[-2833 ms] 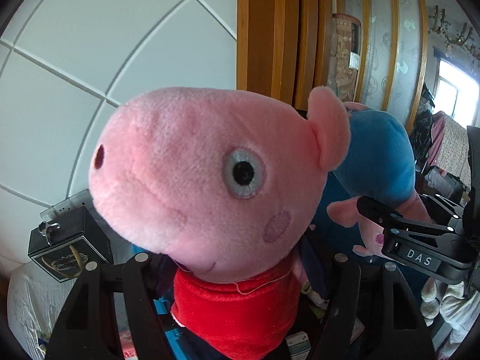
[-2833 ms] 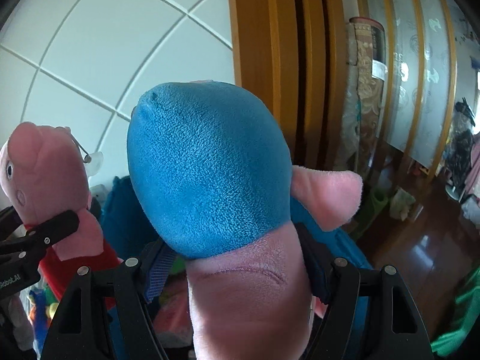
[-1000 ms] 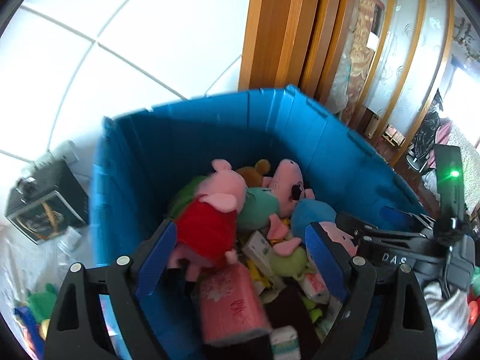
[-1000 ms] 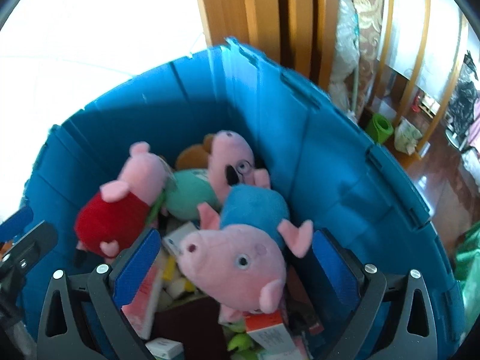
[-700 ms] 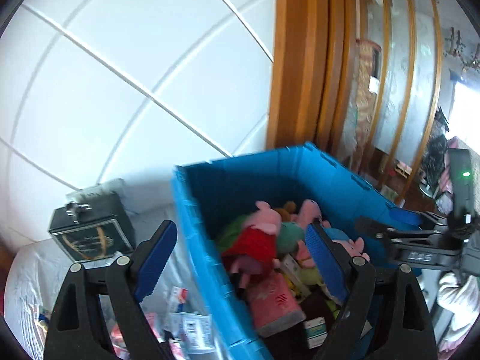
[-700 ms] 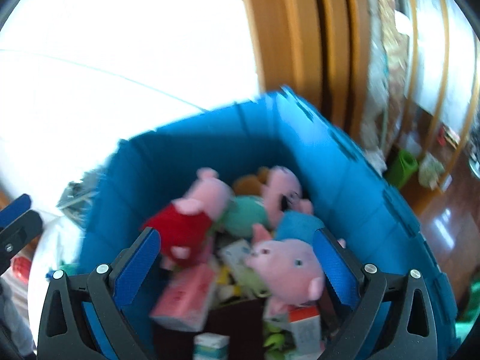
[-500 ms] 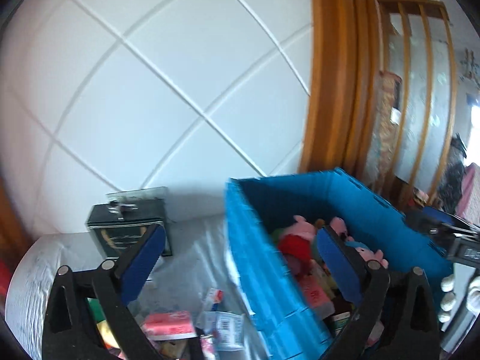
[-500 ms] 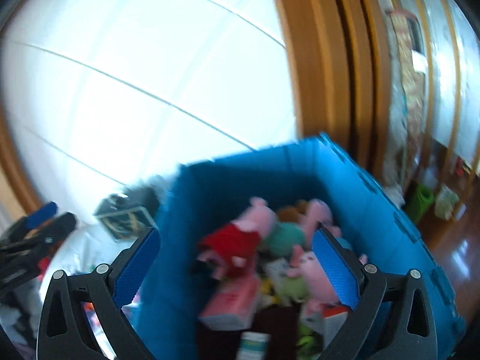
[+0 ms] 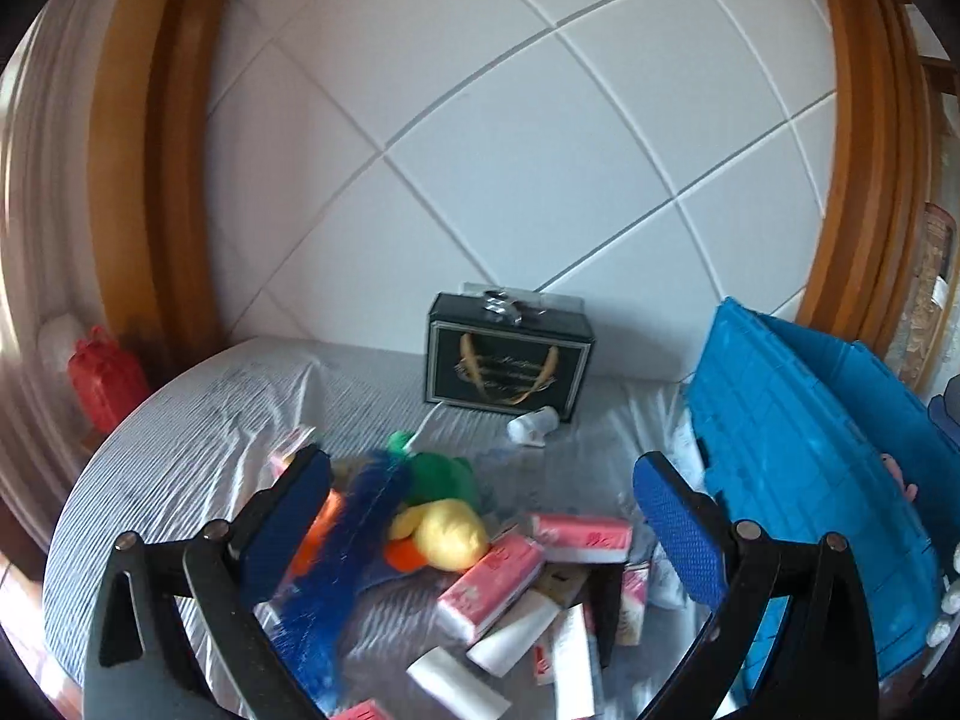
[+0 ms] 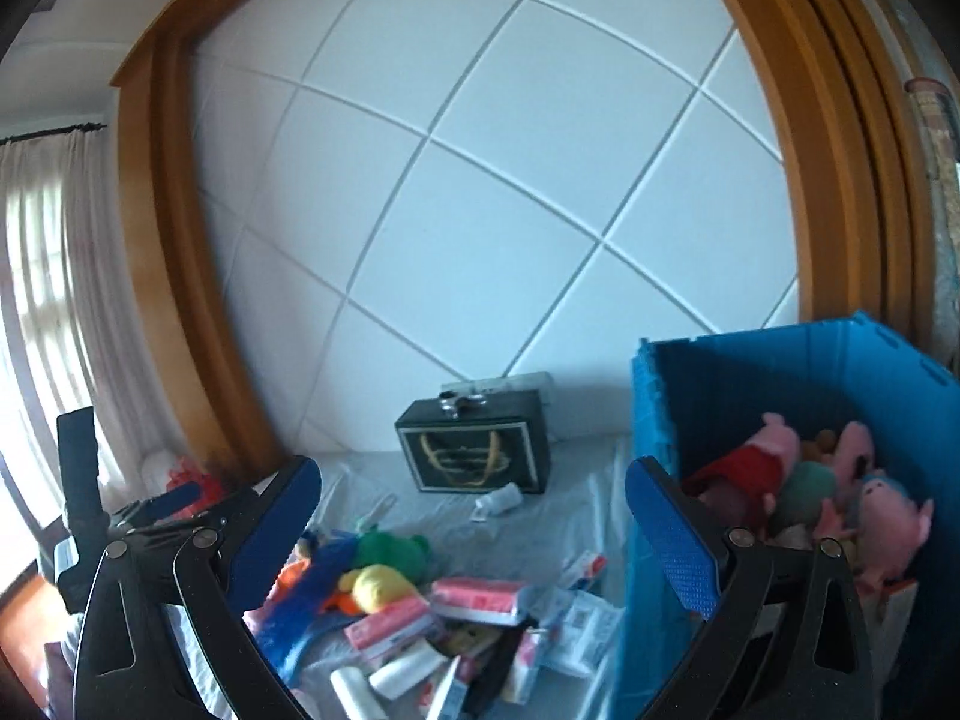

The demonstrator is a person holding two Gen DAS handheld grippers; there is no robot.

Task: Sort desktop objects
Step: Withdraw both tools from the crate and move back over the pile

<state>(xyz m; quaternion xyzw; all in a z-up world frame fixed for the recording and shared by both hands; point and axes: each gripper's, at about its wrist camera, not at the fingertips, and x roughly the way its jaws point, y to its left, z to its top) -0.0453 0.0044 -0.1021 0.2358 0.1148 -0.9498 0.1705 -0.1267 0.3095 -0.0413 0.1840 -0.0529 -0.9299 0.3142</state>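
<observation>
A heap of loose things lies on the striped table cloth: a yellow and green plush duck, a blue feather brush, pink tissue packs and white tubes. A blue crate at the right holds the pink pig plush in red and the pig plush in blue. My left gripper is open and empty above the heap. My right gripper is open and empty, between heap and crate. The heap also shows in the right wrist view.
A black gift box with gold print stands at the back against the white tiled wall. A small white roll lies in front of it. A red object sits at the far left. Wooden frames flank the wall.
Both grippers let go of the pig plushes into the blue crate, then swung left away from it. They now face the heap on the table, open and empty.
</observation>
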